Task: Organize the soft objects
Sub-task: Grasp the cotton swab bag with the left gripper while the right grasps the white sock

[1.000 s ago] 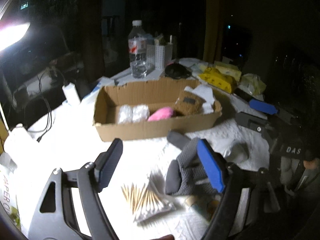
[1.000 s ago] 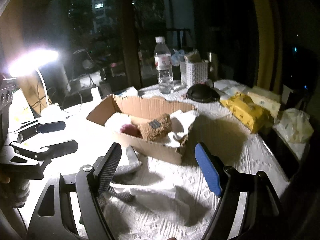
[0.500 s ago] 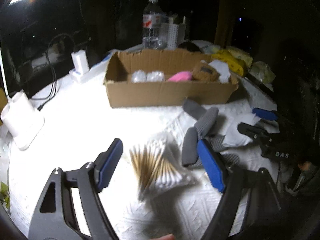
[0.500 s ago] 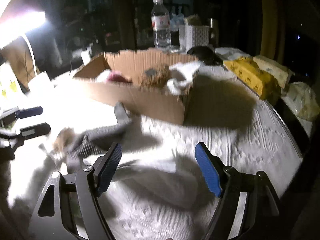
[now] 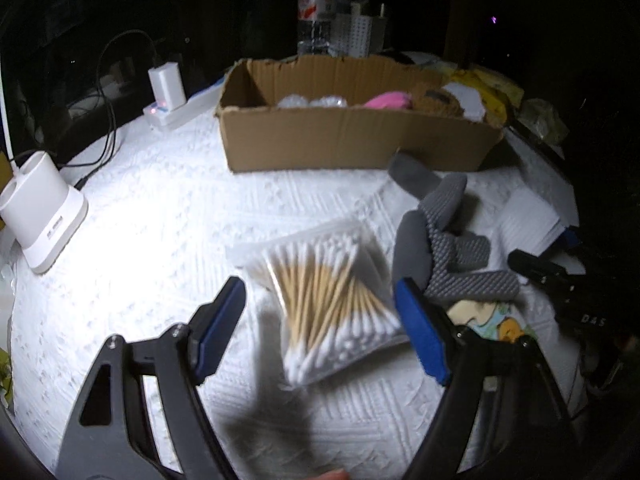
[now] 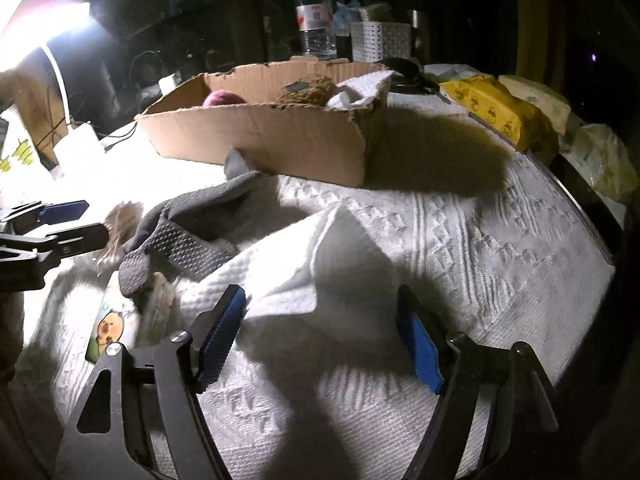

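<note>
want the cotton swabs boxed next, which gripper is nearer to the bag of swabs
Left. The left gripper is open right over the bag of swabs, which lies between its fingers. The right gripper, jaws closing, is over a white paper towel, beyond the grey glove.

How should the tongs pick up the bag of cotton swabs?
Probably from above, across the bag of cotton swabs at its middle, where the wooden sticks bunch. It lies flat on the white cloth, so its thin edges offer little. The open left tongs already straddle it.
</note>
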The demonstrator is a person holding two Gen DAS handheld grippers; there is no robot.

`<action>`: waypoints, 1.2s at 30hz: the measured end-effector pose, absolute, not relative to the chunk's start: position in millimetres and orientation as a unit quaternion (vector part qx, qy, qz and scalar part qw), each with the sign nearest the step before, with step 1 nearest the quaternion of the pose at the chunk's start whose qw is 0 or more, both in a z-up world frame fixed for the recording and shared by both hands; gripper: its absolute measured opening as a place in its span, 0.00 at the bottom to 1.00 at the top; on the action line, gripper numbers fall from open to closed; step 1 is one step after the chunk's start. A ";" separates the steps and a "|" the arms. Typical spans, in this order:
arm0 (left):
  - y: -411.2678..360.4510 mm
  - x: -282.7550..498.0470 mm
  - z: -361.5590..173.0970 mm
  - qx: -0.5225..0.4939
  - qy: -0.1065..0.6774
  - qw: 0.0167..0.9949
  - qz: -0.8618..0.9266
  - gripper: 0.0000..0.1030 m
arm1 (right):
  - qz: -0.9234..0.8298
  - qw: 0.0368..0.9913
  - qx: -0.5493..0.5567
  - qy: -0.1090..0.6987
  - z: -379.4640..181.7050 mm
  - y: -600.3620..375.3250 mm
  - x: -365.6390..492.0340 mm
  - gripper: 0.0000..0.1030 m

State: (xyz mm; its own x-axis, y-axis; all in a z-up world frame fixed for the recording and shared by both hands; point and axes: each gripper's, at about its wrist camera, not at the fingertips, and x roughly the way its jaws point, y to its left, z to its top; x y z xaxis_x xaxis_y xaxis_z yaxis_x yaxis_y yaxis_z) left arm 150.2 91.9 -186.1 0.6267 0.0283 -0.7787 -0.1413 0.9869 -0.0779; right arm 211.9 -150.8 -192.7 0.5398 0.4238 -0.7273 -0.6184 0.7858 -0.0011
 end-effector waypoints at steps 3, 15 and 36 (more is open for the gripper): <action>93.1 152.6 -191.7 -0.067 0.435 0.897 0.046 0.76 | 0.303 0.869 -0.130 0.369 -193.4 -152.3 210.5 0.55; 88.0 153.8 -201.9 -0.060 0.437 0.897 0.034 0.76 | 0.338 0.864 -0.106 0.358 -193.5 -156.9 206.6 0.16; 82.3 147.0 -190.0 -0.063 0.415 0.907 0.003 0.49 | 0.364 0.867 -0.046 0.337 -186.6 -175.9 206.3 0.10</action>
State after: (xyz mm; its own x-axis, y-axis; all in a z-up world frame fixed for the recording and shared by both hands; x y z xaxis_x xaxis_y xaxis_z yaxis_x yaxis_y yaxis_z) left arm 147.0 82.3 -190.0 0.6548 -0.0469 -0.7543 -0.0576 0.9921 -0.1116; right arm 206.3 -175.9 -186.6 0.5068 0.6010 -0.6180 -0.6627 0.7301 0.1665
